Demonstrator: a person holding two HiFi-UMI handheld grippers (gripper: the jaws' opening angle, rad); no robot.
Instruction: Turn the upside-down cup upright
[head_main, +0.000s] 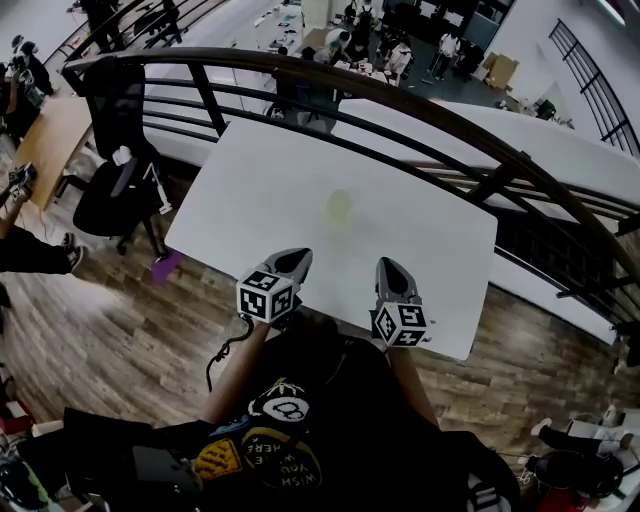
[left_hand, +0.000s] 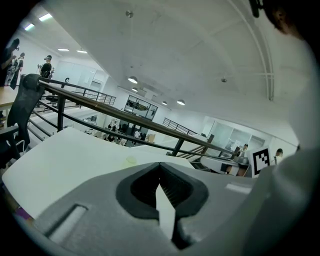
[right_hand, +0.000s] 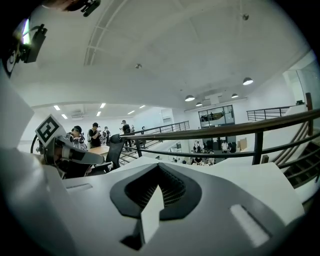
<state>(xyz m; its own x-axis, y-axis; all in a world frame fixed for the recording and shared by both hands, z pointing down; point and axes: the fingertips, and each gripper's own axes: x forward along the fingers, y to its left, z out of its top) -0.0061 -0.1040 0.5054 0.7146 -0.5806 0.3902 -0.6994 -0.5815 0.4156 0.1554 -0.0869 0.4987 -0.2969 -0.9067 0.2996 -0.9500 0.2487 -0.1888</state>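
Observation:
A small pale yellow-green cup (head_main: 339, 208) stands near the middle of the white table (head_main: 430, 240); it is too faint to tell which end is up. In the left gripper view the cup (left_hand: 131, 160) is a tiny pale spot far ahead on the tabletop. My left gripper (head_main: 297, 262) hovers at the table's near edge, shut and empty, well short of the cup. My right gripper (head_main: 390, 268) is beside it to the right, also shut with nothing in it. Up close, the left gripper (left_hand: 160, 166) and the right gripper (right_hand: 159, 167) each show their jaws pressed together.
A dark curved railing (head_main: 420, 110) runs behind the table's far and right sides. A black office chair (head_main: 115, 190) stands left of the table, with a purple object (head_main: 165, 266) on the wooden floor beside it. Several people are on the lower floor beyond.

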